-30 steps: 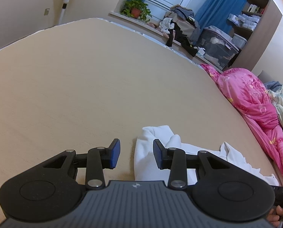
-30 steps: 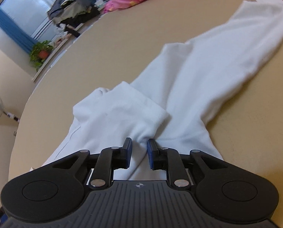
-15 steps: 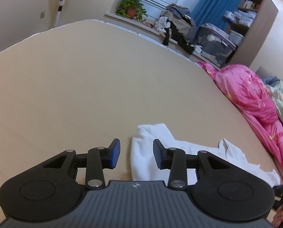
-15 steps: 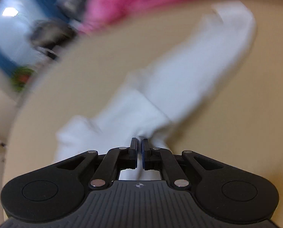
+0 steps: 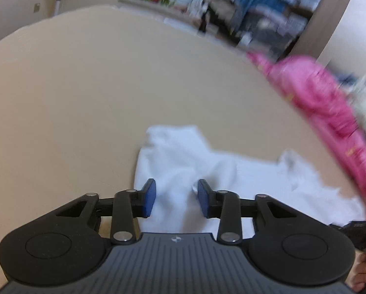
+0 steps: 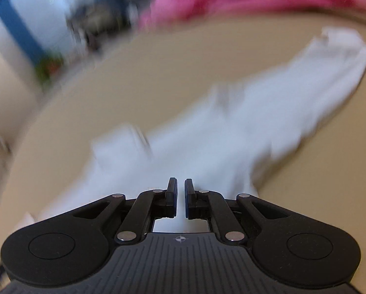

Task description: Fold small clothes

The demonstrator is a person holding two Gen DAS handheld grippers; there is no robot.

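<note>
- Garment first: white garment point(image 5: 183, 161), small and two-legged, lies crumpled on the bed point(image 5: 84, 98), at the edge nearest the cameras. One long leg point(image 6: 318, 73) stretches away toward the far edge, where the pink quilt point(image 5: 318, 98) is heaped.
- Right gripper point(image 6: 180, 201): a second ago its fingers stood slightly apart around the garment's near edge; now they are clenched, with only a sliver of gap. White cloth shows in that gap, so I judge the edge pinched, though blur hides the contact.
- The right wrist view has turned streaky, and the cloth there looks drawn out rather than bunched, which suggests the pinched edge is being pulled.
- Left gripper point(image 5: 174, 197): earlier it hung beside the garment with bare bed between its fingers; now it has come over the cloth. The fingers straddle a raised fold and are closing, but the pads do not yet press it.
- Meaning: one edge is taken and the second grasp is forming, so the fold itself is not yet begun.
</note>
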